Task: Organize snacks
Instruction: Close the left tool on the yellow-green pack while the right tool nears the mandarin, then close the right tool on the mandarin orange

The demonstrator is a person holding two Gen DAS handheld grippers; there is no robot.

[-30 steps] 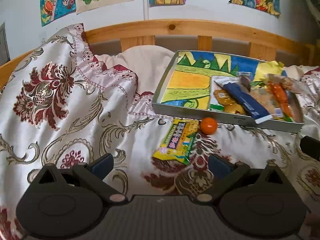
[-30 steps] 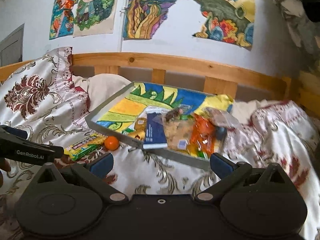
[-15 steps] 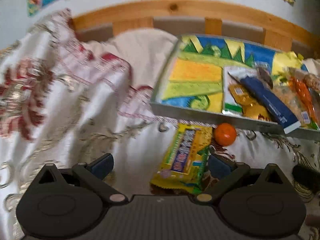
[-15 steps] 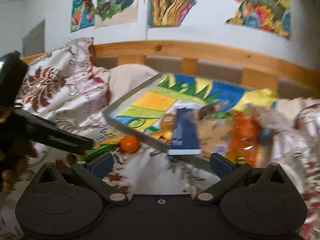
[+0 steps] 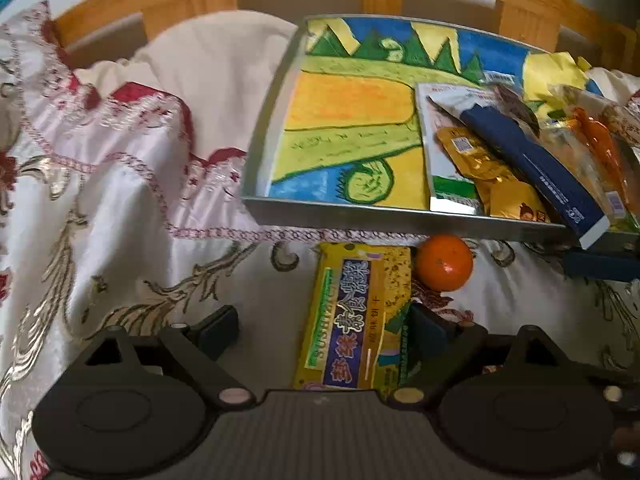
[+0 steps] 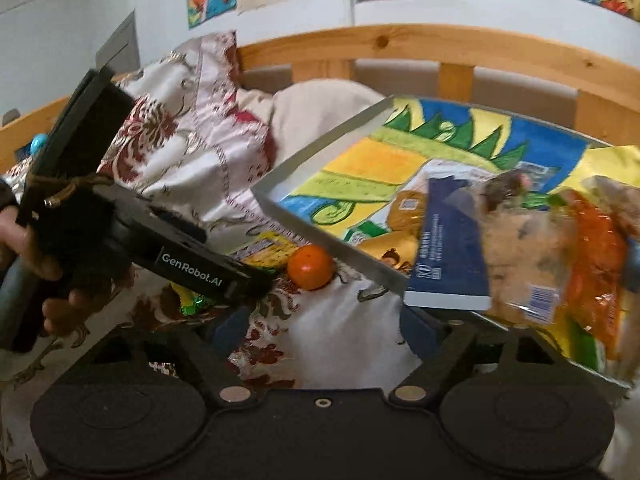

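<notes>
Left wrist view: the left gripper (image 5: 324,322) hangs over the patterned bedspread (image 5: 120,208) with its jaws wide, though they have just been closing a little. The yellow snack packet (image 5: 354,316) lies flat on the bedspread between them; its right edge sits right at the right finger (image 5: 430,326), while the left finger stands apart from it, so nothing is pinched. A small orange fruit (image 5: 443,262) rests on the cloth just beside the packet's upper right corner, close under the near wall of the metal tray (image 5: 360,216). The tray has a bright painted bottom, and its right half is piled with snacks: a navy box (image 5: 536,168) poking over the near rim, gold wrappers (image 5: 496,184) and orange packets (image 5: 596,144).

Right wrist view: the right gripper (image 6: 320,330) also stands wide, its jaws having just narrowed somewhat, with only bedspread between them. Its right finger lies under the tray's near rim (image 6: 332,240), below the navy box (image 6: 448,256). A hand (image 6: 28,256) grips the left tool's handle.
</notes>
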